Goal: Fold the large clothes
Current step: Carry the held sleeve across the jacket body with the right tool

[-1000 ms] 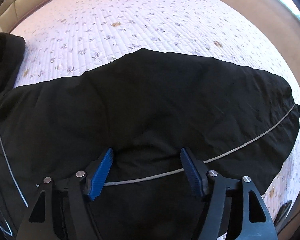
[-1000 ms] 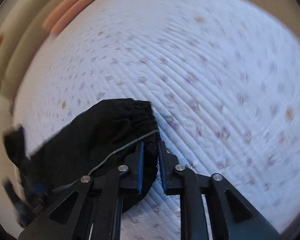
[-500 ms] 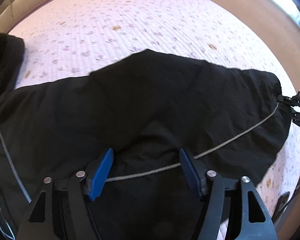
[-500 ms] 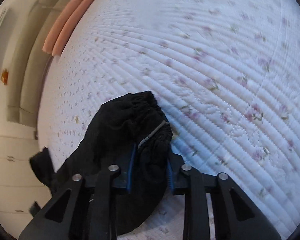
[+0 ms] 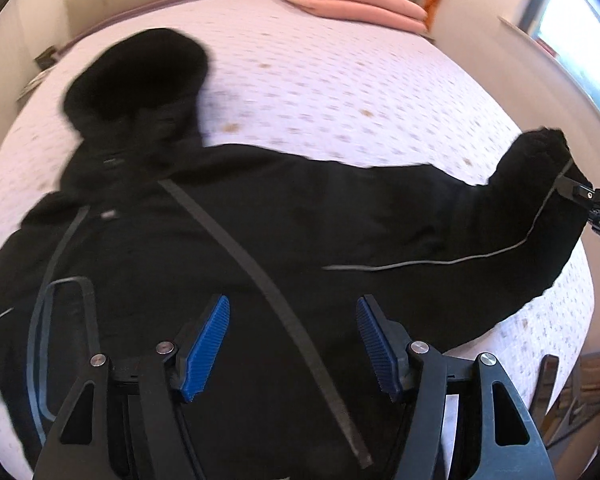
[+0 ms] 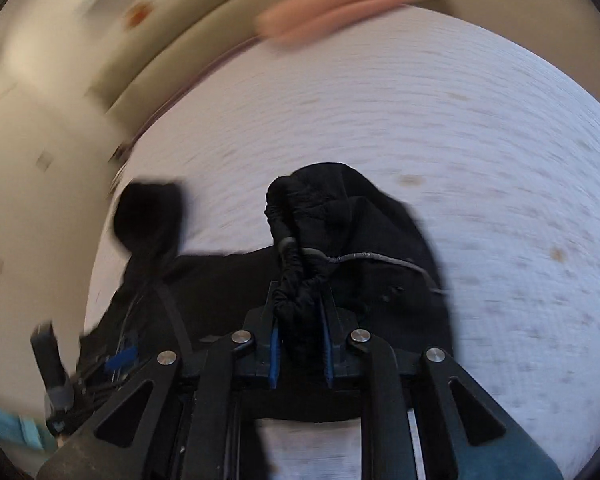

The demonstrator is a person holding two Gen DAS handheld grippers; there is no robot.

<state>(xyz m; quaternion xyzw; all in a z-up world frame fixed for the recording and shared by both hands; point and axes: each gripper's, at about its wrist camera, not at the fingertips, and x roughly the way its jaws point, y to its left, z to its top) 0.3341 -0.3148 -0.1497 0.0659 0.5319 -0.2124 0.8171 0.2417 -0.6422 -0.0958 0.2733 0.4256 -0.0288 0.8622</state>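
Quilted and sprigged with small flowers, the bed fills both views, with folded pink bedding at its far end. Across it we see the black jacket spread out, its long axis running left to right in the left wrist view, its hood pointing toward the head of the bed and one sleeve stretched to the right.

Half a second ago the left view showed mostly a flat black expanse; now the hood, a diagonal dark strip and a looped seam show, and the sleeve end sits higher off the quilt.

Our left hand-held gripper hangs above the jacket's body with its blue pads spread wide, holding nothing. Our right hand-held gripper is pinching the sleeve's gathered cuff, with a thin grey line running off along the fabric. The right view is blurred.
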